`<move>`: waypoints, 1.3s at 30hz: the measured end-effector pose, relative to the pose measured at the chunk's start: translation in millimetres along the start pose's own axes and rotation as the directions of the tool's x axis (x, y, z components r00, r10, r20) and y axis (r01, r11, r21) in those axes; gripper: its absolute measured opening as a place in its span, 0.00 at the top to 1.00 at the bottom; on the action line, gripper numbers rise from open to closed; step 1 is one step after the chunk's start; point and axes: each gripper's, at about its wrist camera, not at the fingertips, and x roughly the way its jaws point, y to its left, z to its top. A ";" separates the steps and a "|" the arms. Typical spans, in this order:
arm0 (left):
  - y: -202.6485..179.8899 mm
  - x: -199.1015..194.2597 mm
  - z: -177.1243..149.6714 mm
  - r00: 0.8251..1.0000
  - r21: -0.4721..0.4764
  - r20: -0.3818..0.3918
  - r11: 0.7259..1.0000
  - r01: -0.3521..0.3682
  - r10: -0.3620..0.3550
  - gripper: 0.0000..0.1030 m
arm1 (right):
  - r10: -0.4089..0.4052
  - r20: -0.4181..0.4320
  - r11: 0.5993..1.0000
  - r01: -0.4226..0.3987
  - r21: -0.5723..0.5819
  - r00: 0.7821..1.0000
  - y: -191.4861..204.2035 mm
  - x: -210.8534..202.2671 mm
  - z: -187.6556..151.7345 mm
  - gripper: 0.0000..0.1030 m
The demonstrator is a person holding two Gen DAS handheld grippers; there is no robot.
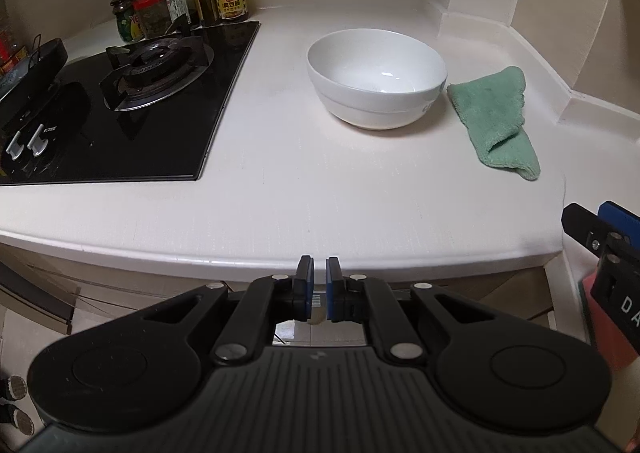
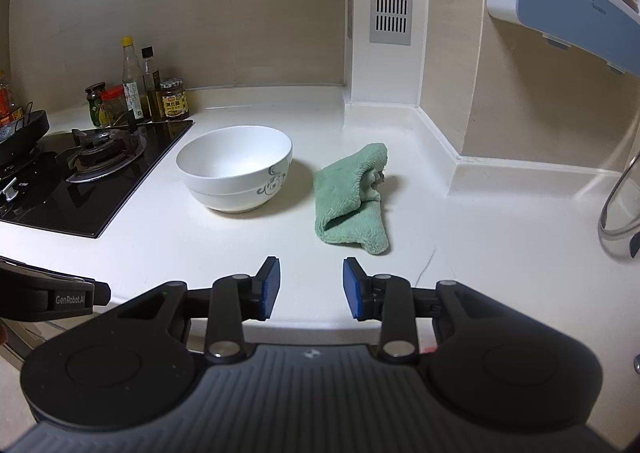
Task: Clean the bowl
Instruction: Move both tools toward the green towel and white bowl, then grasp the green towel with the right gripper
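A white bowl [image 1: 376,79] [image 2: 236,167] with a grey scroll pattern stands upright on the pale countertop [image 1: 280,181]. Just right of it lies a folded green cloth [image 1: 496,121] [image 2: 352,197]. My left gripper [image 1: 319,265] hovers at the counter's front edge, well short of the bowl, its blue pads nearly together with nothing between them. My right gripper [image 2: 311,273] is open and empty over the counter's front, a short way before the cloth. Part of the right gripper [image 1: 600,237] shows at the right edge of the left wrist view.
A black gas hob [image 1: 132,101] [image 2: 88,173] fills the left of the counter, with a dark pan [image 1: 32,61] on it. Several sauce bottles and jars [image 1: 188,1] [image 2: 140,101] stand behind it. A wall corner and raised ledge [image 2: 440,145] bound the right; a metal tap [image 2: 616,205] curves at far right.
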 end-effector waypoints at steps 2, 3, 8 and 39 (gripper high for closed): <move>0.9 3.9 5.2 1.000 0.002 -0.002 1.000 0.002 -0.002 0.94 | -0.005 -0.010 1.000 0.005 -0.001 1.000 1.9 11.7 7.3 0.71; 1.4 6.0 7.9 1.000 0.003 -0.003 1.000 0.003 -0.003 0.94 | -0.005 -0.012 1.000 0.005 -0.001 1.000 1.9 13.8 8.5 0.71; 4.0 17.9 22.8 1.000 0.005 -0.009 1.000 0.009 -0.009 0.94 | -0.015 -0.026 1.000 0.015 0.000 1.000 3.3 33.5 19.6 0.71; 27.0 83.4 109.2 0.998 0.031 -0.043 0.999 0.041 -0.039 0.94 | -0.151 -0.087 0.987 0.155 0.035 0.985 -9.0 151.7 59.1 0.71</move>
